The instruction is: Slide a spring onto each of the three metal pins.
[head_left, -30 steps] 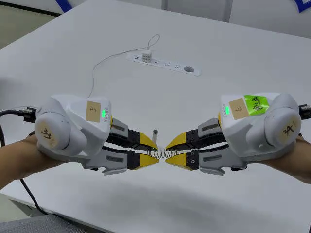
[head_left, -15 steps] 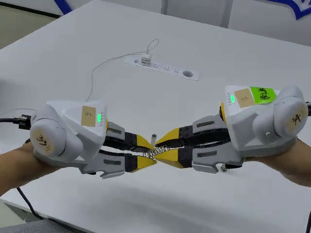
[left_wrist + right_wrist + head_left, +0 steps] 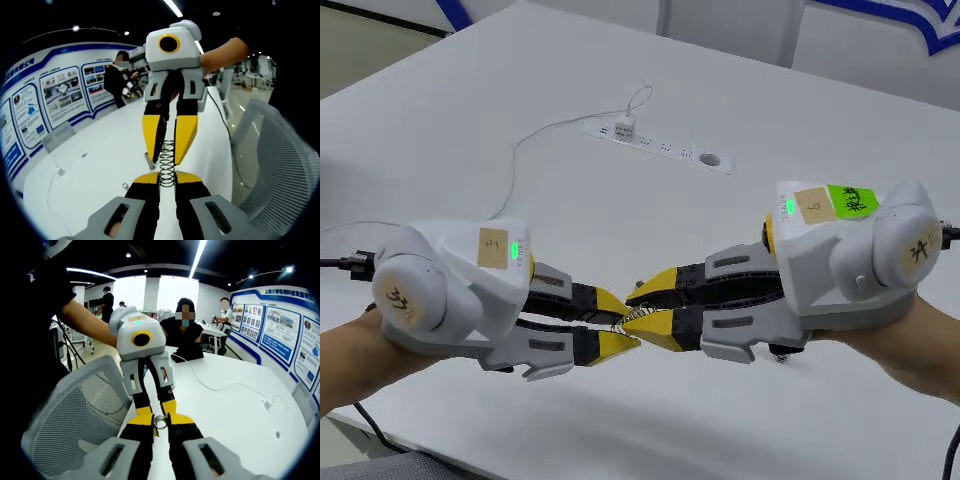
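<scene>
The left gripper (image 3: 167,178) is closed down to a narrow gap, its yellow tips clasping the near end of the spring (image 3: 166,162). The right gripper (image 3: 160,423) is drawn in about as far and grips the other end, which shows end-on as a small ring between its tips in the right gripper view. The spring hangs between the two grippers above the white table (image 3: 520,130). In the left gripper view one metal pin (image 3: 148,161) stands on the table just beside the spring, apart from it. A second ago the two sets of tips stood apart in the head view, with the spring stretched level across the gap. Now they nearly meet, the right gripper's tips ride slightly above the left's, and only a short, tilted stretch of coil shows between them.
</scene>
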Demonstrator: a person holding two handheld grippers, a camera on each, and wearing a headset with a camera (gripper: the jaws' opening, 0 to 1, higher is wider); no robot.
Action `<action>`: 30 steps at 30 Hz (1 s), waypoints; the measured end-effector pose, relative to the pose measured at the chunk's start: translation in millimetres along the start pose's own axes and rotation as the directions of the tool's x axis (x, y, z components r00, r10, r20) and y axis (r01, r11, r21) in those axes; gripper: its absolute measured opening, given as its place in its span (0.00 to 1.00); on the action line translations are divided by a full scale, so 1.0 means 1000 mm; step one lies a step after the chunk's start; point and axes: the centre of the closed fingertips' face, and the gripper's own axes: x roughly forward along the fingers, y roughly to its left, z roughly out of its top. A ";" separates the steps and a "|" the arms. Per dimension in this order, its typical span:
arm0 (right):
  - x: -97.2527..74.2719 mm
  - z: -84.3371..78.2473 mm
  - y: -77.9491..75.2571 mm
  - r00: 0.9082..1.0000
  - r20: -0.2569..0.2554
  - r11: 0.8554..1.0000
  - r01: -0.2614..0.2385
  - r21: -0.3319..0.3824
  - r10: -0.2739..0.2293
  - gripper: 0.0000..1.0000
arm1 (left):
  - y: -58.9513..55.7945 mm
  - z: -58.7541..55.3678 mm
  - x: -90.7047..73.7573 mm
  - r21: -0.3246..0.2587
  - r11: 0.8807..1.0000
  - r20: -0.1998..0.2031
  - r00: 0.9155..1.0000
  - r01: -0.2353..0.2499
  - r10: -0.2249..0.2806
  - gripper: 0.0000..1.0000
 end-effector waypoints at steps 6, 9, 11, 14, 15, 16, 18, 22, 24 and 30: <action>0.005 0.003 0.001 1.000 0.004 1.000 -0.005 0.003 0.005 0.11 | -0.001 -0.002 -0.003 -0.005 1.000 -0.011 1.000 -0.009 0.008 0.10; 0.008 0.004 0.003 1.000 0.004 1.000 -0.004 0.002 0.004 0.10 | 0.000 -0.004 -0.007 -0.014 1.000 -0.023 1.000 -0.019 0.019 0.10; 0.008 0.005 0.002 1.000 0.004 1.000 0.006 -0.003 -0.006 0.10 | 0.001 -0.005 -0.008 -0.029 0.999 -0.025 0.999 -0.032 0.031 0.11; 0.009 0.006 0.002 1.000 0.005 1.000 0.012 -0.003 -0.012 0.10 | 0.002 -0.005 -0.010 -0.046 0.998 -0.027 0.999 -0.038 0.036 0.11; 0.009 0.007 0.002 1.000 0.007 1.000 0.012 0.001 -0.012 0.10 | 0.001 -0.004 -0.011 -0.077 0.996 -0.025 0.999 -0.037 0.035 0.12; 0.009 0.008 0.002 1.000 0.011 1.000 0.012 0.005 -0.012 0.10 | 0.001 -0.003 -0.011 -0.125 0.991 -0.015 0.999 -0.038 0.036 0.12; 0.009 0.009 0.001 1.000 0.012 1.000 0.017 0.005 -0.017 0.10 | 0.004 -0.001 -0.013 -0.113 0.992 0.000 0.999 -0.051 0.051 0.13; 0.009 0.007 -0.003 0.999 0.000 0.999 0.032 0.007 -0.032 0.10 | 0.006 0.002 -0.015 -0.122 0.991 0.015 0.998 -0.061 0.063 0.12; 0.010 0.008 -0.004 0.999 0.005 0.999 0.036 0.012 -0.036 0.10 | 0.006 0.000 -0.017 -0.121 0.990 0.011 0.998 -0.068 0.070 0.13; 0.008 0.014 -0.010 0.998 0.026 0.998 0.056 0.026 -0.057 0.10 | 0.009 -0.013 -0.020 -0.142 0.986 -0.018 0.996 -0.088 0.086 0.24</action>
